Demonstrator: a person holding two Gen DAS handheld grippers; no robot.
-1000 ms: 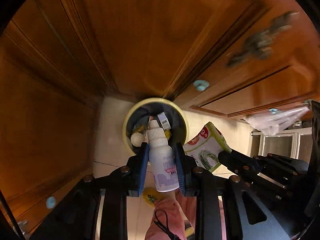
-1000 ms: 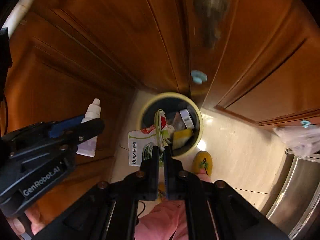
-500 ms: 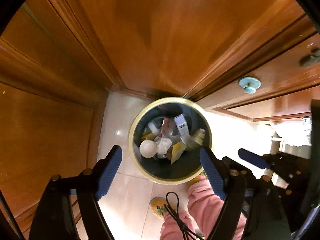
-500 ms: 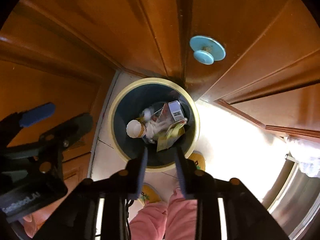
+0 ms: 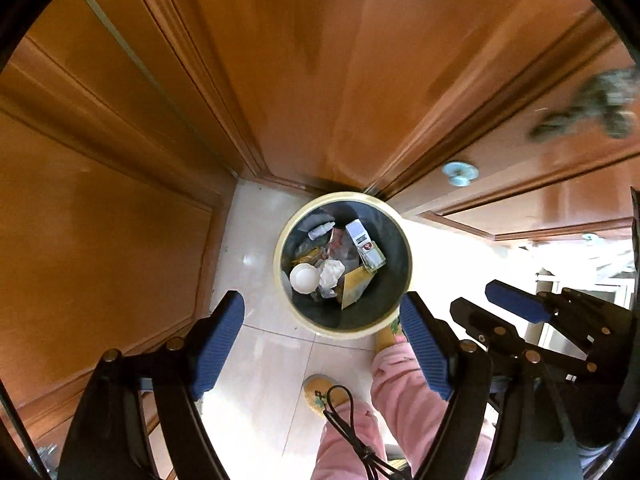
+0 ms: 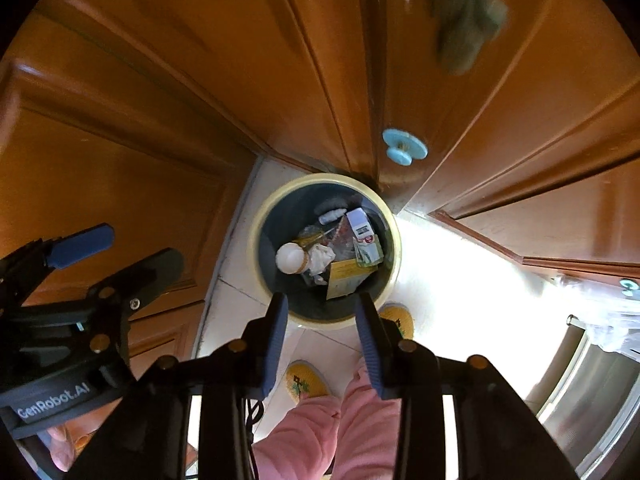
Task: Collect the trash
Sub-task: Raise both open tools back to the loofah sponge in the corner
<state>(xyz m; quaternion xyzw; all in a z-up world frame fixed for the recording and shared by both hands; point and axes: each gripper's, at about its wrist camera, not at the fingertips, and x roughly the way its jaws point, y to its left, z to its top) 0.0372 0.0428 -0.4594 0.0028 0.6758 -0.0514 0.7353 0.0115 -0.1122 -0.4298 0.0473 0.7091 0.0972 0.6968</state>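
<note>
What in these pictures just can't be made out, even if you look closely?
- Grey-green thing on the wooden door: motion-blurred in both views, so what it is cannot be told.
- Print on the white carton in the bin: too small to read.
- Bottom of the bin: buried under the trash, both views.
- The person: only pink trouser legs and yellow slippers show; the rest is cut off by the lower edge and the gripper bodies.

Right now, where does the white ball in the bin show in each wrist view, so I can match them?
Left wrist: white ball lies at the lower left inside the bin, just left of picture centre.
Right wrist: white ball lies at the left inside the bin, left of centre.
Shared landmark: the blue knob on the wooden door, up and right of the bin.
</note>
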